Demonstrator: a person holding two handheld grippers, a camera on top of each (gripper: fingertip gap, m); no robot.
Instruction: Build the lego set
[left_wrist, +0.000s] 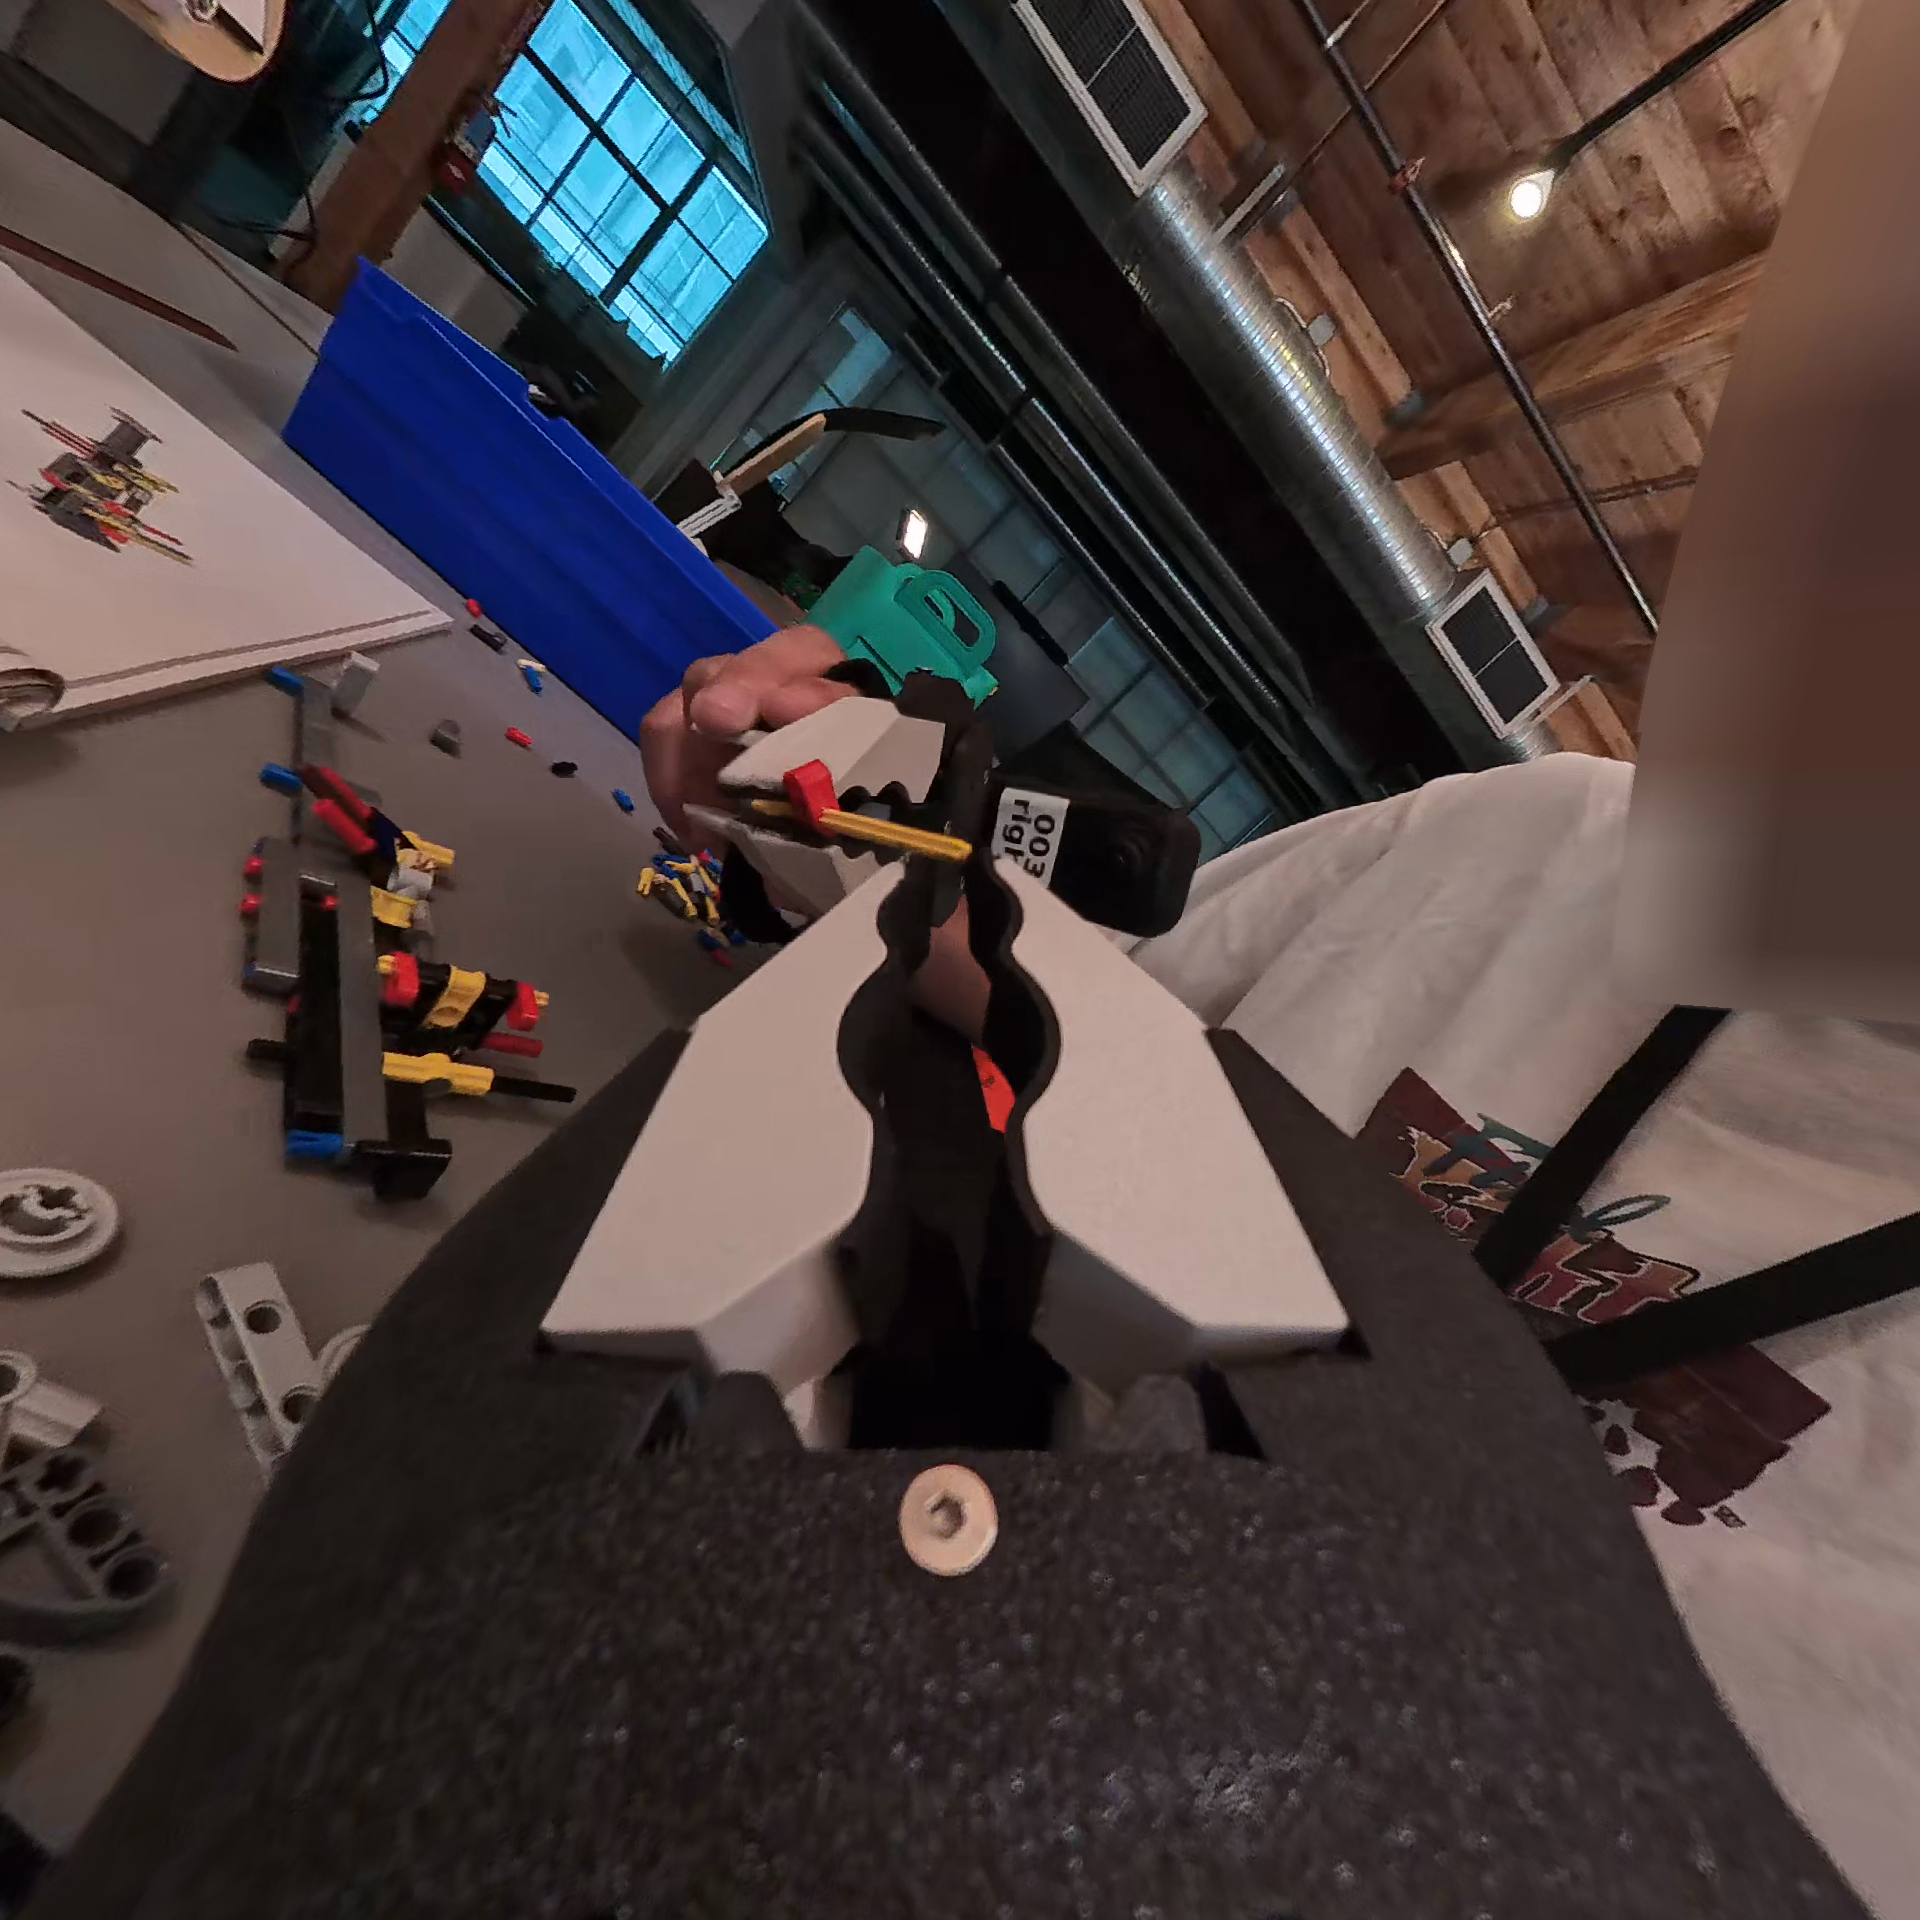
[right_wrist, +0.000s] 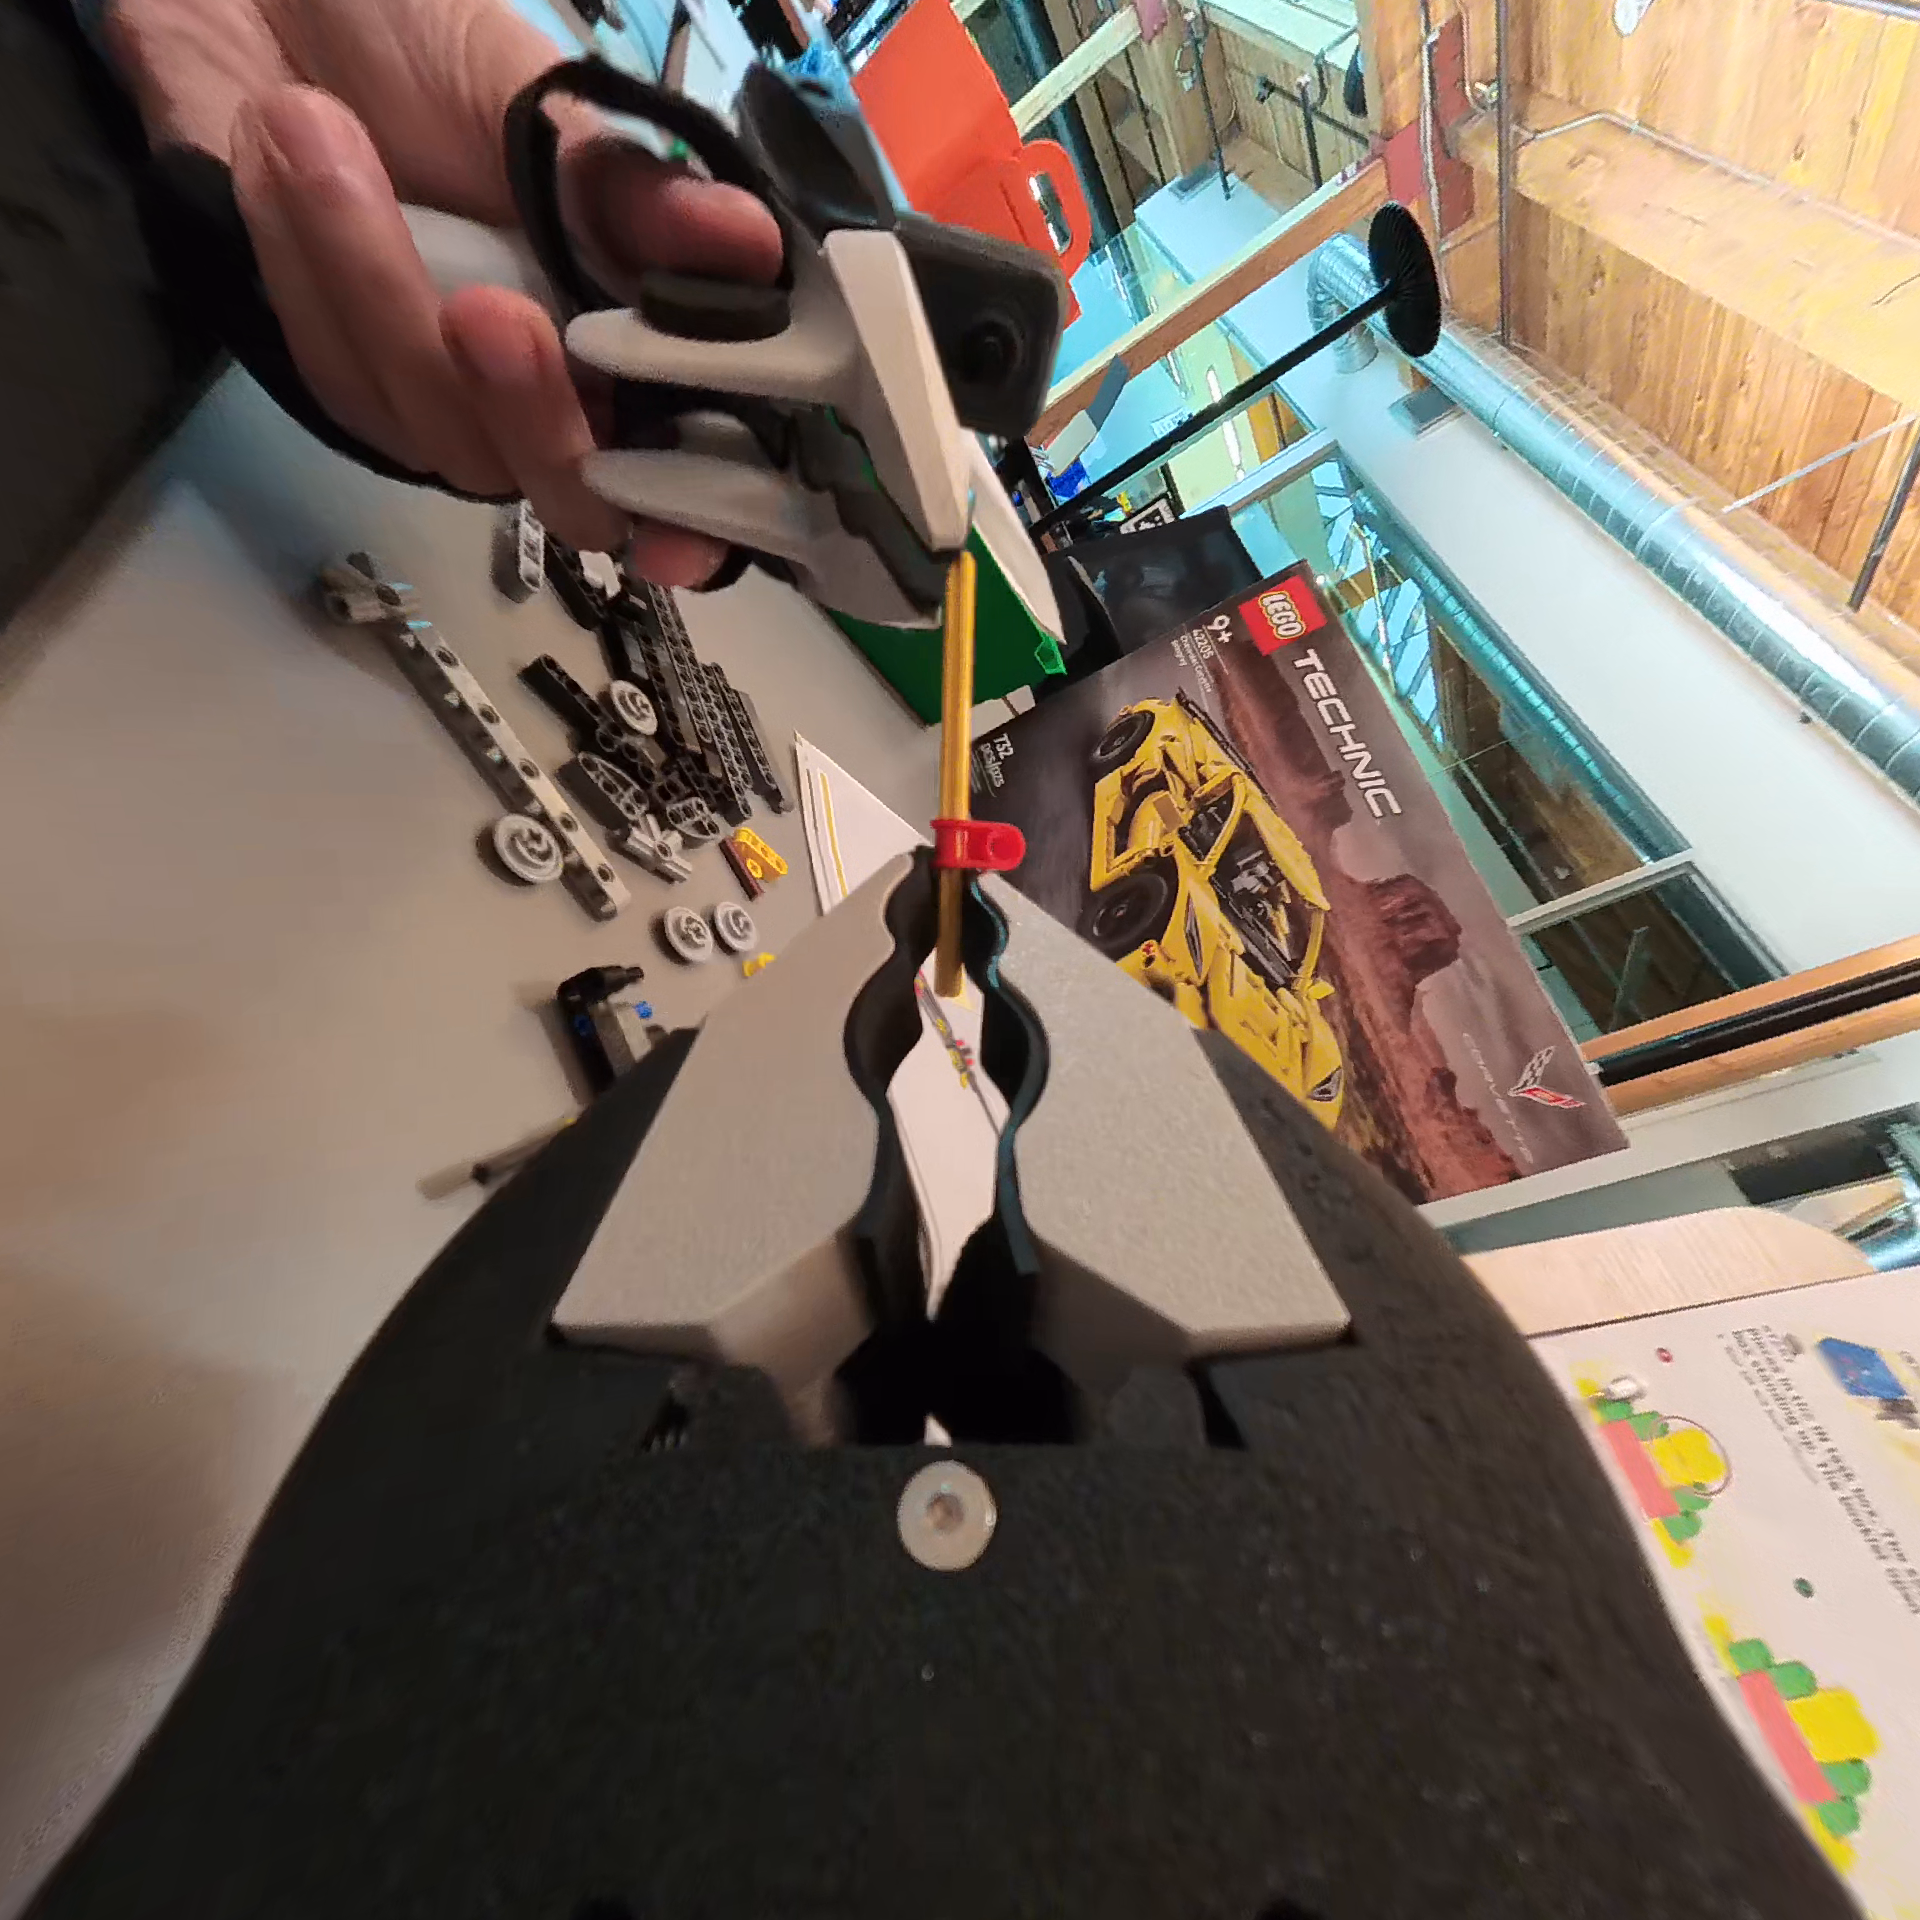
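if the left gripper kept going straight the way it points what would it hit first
Probably the right gripper, which sits dead ahead beyond the left gripper tips, holding the yellow axle. Depth is hard to judge.

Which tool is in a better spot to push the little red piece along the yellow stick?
Probably the right tool. Its tips grip the yellow axle right beside the red connector, so it could nudge it. The left tool only pinches the axle's far end, steadying it.

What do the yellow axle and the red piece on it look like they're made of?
Yellow axle: looks like hard moulded plastic, even colour, slight sheen, ridged along its length. Red connector: likely the same glossy plastic, with crisp moulded edges and a round hole.
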